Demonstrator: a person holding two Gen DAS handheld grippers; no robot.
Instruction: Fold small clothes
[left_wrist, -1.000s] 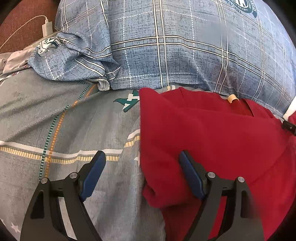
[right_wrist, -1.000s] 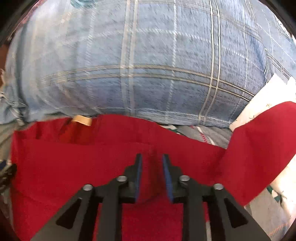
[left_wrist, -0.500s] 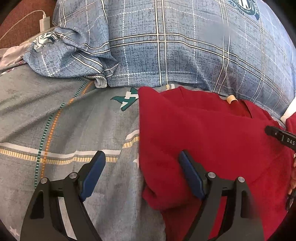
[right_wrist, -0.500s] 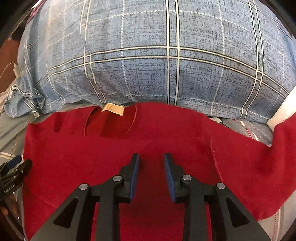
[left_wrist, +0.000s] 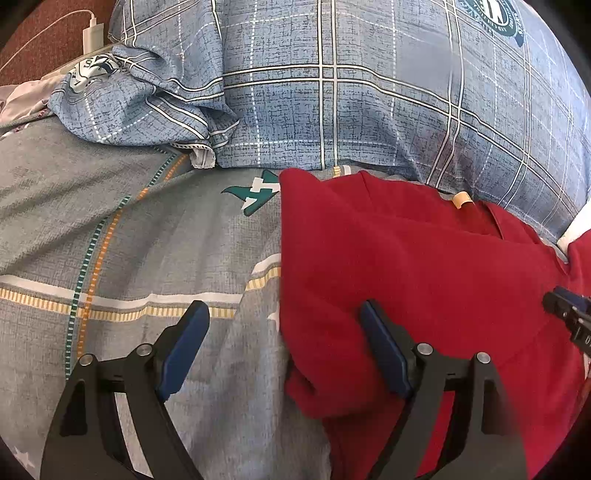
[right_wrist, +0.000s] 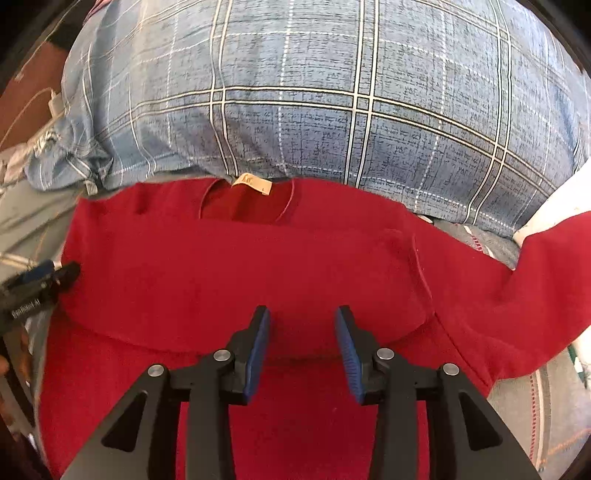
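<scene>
Jaws of the right gripper (right_wrist: 301, 347) have just been opened wider, with only flat red cloth seen between them, so nothing is held. The red shirt (right_wrist: 240, 280) is spread on the bed, one side already folded in. The left gripper (left_wrist: 284, 343) is held wide open over the shirt's left edge. The blue checked pillow (right_wrist: 332, 92) is pressed against the collar at the top.

Ahead of me a big blue plaid pillow (left_wrist: 369, 103) lies across the far side of the grey patterned bedsheet (left_wrist: 147, 240), its loose cover end bunched up at the left. Beyond that corner I see a white charger (left_wrist: 91, 35) with its cable, lying against a brown surface (left_wrist: 44, 33). A white cloth (right_wrist: 554, 203) peeks out at the pillow's right end.
</scene>
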